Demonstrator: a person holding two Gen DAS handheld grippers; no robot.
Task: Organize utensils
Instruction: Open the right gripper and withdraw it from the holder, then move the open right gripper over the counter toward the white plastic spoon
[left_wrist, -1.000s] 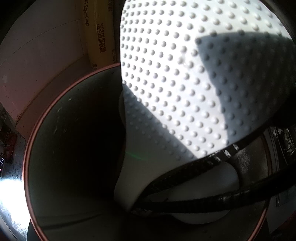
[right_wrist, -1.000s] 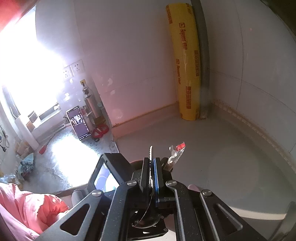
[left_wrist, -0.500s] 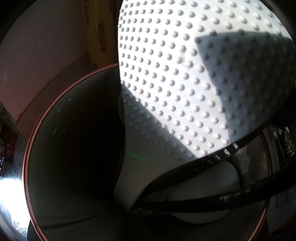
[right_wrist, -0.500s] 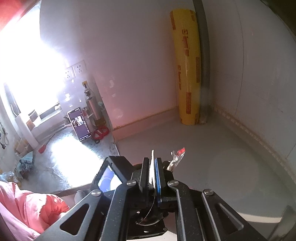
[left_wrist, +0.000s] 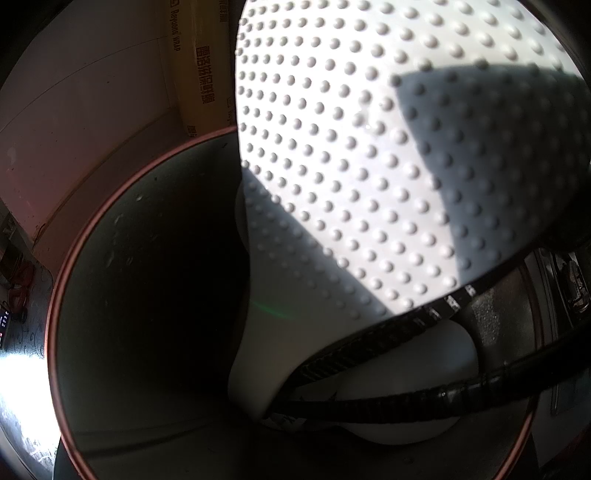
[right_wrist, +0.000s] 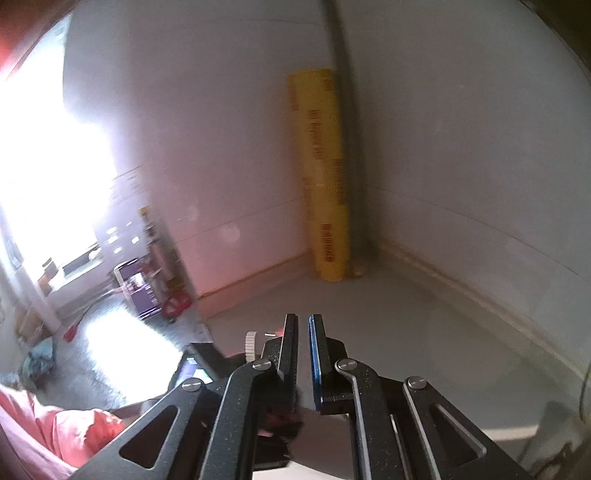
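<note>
Knife (right_wrist: 251, 345) shows just left of right gripper (right_wrist: 303, 322), jaws slightly parted.

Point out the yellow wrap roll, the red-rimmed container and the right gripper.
yellow wrap roll (right_wrist: 325, 177), right wrist view, middle of its printed side.
red-rimmed container (left_wrist: 147, 295), left wrist view, dark inner wall.
right gripper (right_wrist: 303, 325), right wrist view, gap at the fingertips.

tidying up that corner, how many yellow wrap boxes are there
1: the yellow wrap box stands upright in the wall corner, beside a grey pipe. Others may be hidden.
</note>
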